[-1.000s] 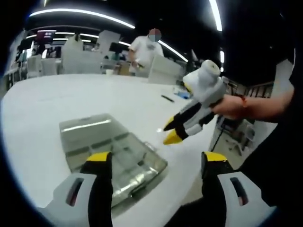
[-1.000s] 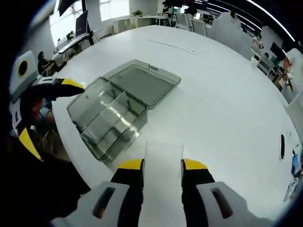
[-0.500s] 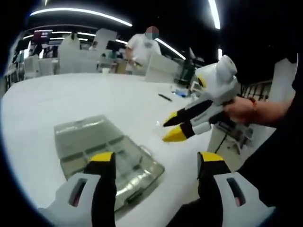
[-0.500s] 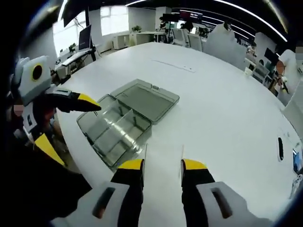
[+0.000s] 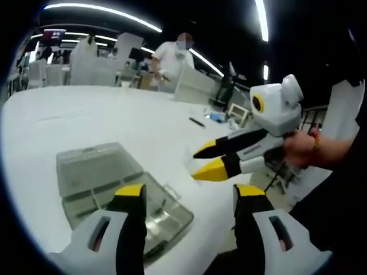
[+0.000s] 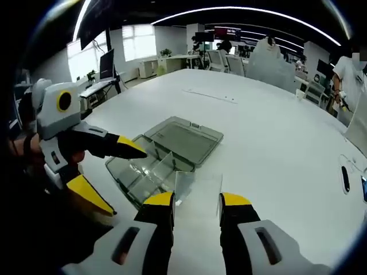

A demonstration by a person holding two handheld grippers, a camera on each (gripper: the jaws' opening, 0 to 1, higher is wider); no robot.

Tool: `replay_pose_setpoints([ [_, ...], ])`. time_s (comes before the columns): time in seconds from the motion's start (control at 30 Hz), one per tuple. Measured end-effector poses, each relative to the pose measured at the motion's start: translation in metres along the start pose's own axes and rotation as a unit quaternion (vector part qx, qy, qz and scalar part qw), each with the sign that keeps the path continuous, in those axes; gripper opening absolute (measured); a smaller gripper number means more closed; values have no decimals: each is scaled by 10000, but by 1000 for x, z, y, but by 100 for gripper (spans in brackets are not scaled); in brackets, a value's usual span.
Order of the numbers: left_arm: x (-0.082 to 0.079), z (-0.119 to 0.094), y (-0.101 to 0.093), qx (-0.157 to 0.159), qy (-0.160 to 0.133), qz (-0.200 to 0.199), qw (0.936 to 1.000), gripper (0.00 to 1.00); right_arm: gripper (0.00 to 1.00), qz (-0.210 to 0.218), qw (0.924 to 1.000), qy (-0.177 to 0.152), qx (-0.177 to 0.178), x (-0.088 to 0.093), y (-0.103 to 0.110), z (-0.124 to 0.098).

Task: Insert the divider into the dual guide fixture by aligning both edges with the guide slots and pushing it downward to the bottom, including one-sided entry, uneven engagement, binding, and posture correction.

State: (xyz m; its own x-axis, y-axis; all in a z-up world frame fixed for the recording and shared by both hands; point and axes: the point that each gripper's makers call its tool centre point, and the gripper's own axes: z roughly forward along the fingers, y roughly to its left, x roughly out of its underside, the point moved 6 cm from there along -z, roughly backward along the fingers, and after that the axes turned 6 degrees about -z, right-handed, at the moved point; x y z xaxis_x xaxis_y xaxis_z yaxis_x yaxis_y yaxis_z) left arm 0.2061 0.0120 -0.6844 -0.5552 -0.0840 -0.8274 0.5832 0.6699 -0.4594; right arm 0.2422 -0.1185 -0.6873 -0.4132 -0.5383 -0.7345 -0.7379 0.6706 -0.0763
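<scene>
Divider (image 6: 198,184): clear thin sheet, held upright between the right gripper (image 6: 196,201) fingers, above the desk (image 6: 275,132), just beside the dual guide fixture (image 6: 143,169); likely light, stiff, slippery, edge-fragile; best gripped at its top edge, centred. Left gripper (image 5: 187,197): fingers wide, holding nothing, over the fixture. Since 1 s ago: both grippers closer together; the fixture sits nearer the divider.
</scene>
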Motion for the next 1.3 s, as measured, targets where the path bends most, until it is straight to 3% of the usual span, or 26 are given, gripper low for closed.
replay_pose_setpoints([
  [0.3, -8, 4, 4, 29, -289, -378, 9989, 50, 26, -75, 9997, -226, -32, -2, 3, -3],
  [0.37, -10, 4, 3, 80, -351, -496, 9981, 47, 26, -137, 9995, -228, -174, -3, 6, -3],
  [0.6, -7, 10, 4, 113, -302, -651, 9974, 34, 26, -104, 9991, -381, -138, -7, 8, -3],
  [0.77, -10, 11, 4, 144, -473, -918, 9945, 28, 26, -121, 9990, -385, -201, -7, 12, -7],
  [1.1, -9, 16, -1, 337, -537, -1299, 9895, 12, 26, -116, 9985, -474, -234, -7, 17, -11],
  [1.3, -6, 19, -4, 445, -505, -1417, 9876, 7, 26, -111, 9985, -480, -242, -7, 20, -13],
])
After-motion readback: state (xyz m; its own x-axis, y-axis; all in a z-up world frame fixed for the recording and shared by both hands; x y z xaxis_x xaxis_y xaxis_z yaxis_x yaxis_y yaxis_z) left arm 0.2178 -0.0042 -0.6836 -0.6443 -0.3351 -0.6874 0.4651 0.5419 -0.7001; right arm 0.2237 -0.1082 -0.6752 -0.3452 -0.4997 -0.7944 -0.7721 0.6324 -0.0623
